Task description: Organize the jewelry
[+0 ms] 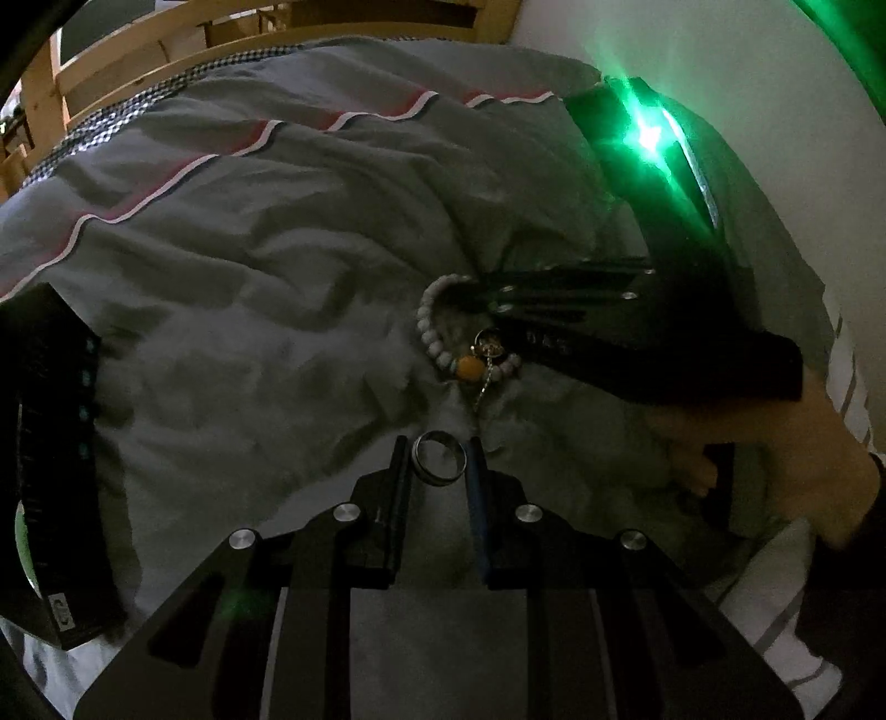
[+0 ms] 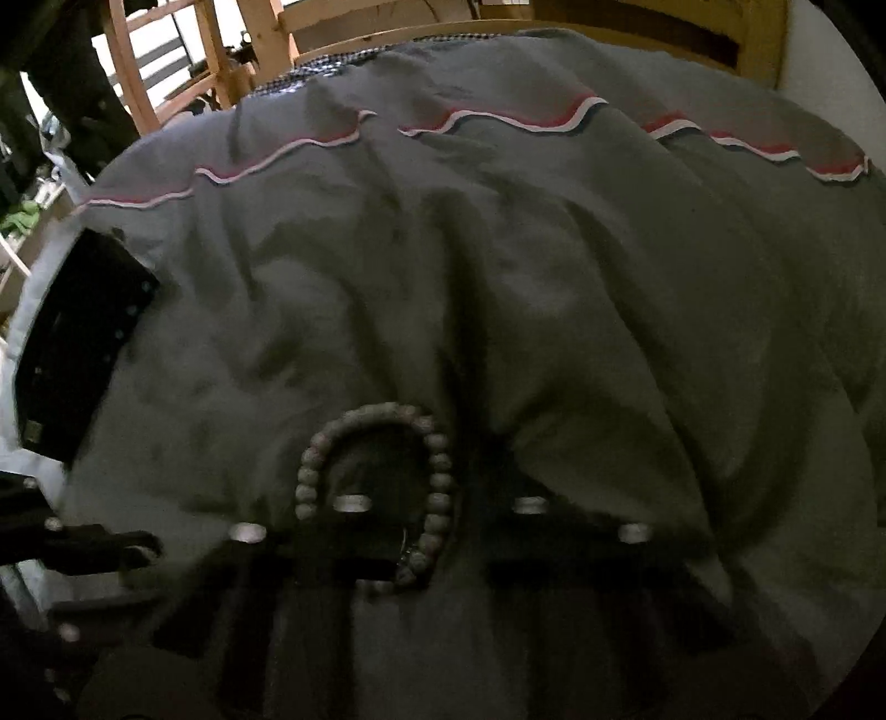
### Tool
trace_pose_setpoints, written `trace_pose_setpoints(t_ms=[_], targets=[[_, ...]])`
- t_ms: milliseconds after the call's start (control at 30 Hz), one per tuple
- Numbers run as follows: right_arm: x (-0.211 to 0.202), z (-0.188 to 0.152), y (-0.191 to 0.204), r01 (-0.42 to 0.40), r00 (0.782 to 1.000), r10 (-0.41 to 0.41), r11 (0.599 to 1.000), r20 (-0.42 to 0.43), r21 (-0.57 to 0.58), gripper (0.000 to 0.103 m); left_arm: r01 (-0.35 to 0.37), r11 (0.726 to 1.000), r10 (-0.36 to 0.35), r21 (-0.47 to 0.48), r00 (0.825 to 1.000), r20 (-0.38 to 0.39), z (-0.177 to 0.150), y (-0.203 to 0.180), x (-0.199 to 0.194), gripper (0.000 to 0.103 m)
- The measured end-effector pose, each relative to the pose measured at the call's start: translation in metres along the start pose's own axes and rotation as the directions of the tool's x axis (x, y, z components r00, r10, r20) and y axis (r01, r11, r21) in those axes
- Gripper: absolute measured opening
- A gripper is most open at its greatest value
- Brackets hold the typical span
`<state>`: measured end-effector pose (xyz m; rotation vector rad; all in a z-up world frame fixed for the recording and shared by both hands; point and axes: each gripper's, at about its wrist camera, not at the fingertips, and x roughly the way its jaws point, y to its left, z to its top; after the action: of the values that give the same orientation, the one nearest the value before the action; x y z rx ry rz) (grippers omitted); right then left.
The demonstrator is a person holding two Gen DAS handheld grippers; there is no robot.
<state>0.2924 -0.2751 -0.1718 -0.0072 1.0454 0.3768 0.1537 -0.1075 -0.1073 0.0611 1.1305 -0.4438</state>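
Observation:
My left gripper [image 1: 440, 451] is shut on a dark metal ring [image 1: 440, 457], held between its fingertips just above the grey duvet [image 1: 249, 310]. A pale beaded bracelet [image 1: 437, 338] with an orange bead and a gold charm lies just beyond. My right gripper [image 1: 487, 299] comes in from the right with its left finger threaded through the bracelet. In the right wrist view the bracelet [image 2: 376, 471] loops around the left finger; the jaws stand apart. A black jewelry box [image 1: 50, 471] sits at the far left, also seen in the right wrist view [image 2: 77, 349].
The duvet is rumpled with a pink and white stripe [image 1: 166, 183] toward the far side. A wooden bed frame [image 1: 138, 50] stands behind. A white wall [image 1: 747, 111] is at the right. A green light [image 1: 650, 135] glows on the right gripper.

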Motion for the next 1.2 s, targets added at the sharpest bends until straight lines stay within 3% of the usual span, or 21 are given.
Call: trace_pose_setpoints(t_ms=[100,200,400,667,933,1200], targets=[[-0.018,0.006,-0.004,-0.029,0.996,0.026,0.999,0.082,0.032,0.009,-0.017,1.0,0.017,-0.004,1.0,-0.005,0.003,0.001,-0.001,0.019],[-0.046,0.014,-0.008,-0.097,0.979,0.081,0.992,0.186,0.079,0.009,-0.026,1.0,0.026,-0.017,1.0,-0.005,0.01,-0.003,0.0,0.019],[-0.08,0.018,-0.006,-0.187,0.949,0.154,0.978,0.277,0.095,0.009,-0.044,0.999,0.046,-0.032,0.998,0.04,0.009,0.004,-0.027,0.019],[-0.115,0.009,0.01,-0.27,0.921,0.229,0.958,0.314,0.095,0.009,-0.075,0.995,0.081,-0.063,0.991,0.106,0.01,0.016,-0.071,0.019],[-0.132,0.007,0.044,-0.271,0.922,0.246,0.961,0.298,0.045,0.009,-0.109,0.994,0.113,-0.034,0.979,0.172,0.002,0.016,-0.115,0.019],[-0.156,0.023,0.091,-0.287,0.911,0.28,0.958,0.302,-0.021,0.009,-0.116,0.989,0.133,-0.092,0.967,0.216,0.0,0.045,-0.141,0.019]])
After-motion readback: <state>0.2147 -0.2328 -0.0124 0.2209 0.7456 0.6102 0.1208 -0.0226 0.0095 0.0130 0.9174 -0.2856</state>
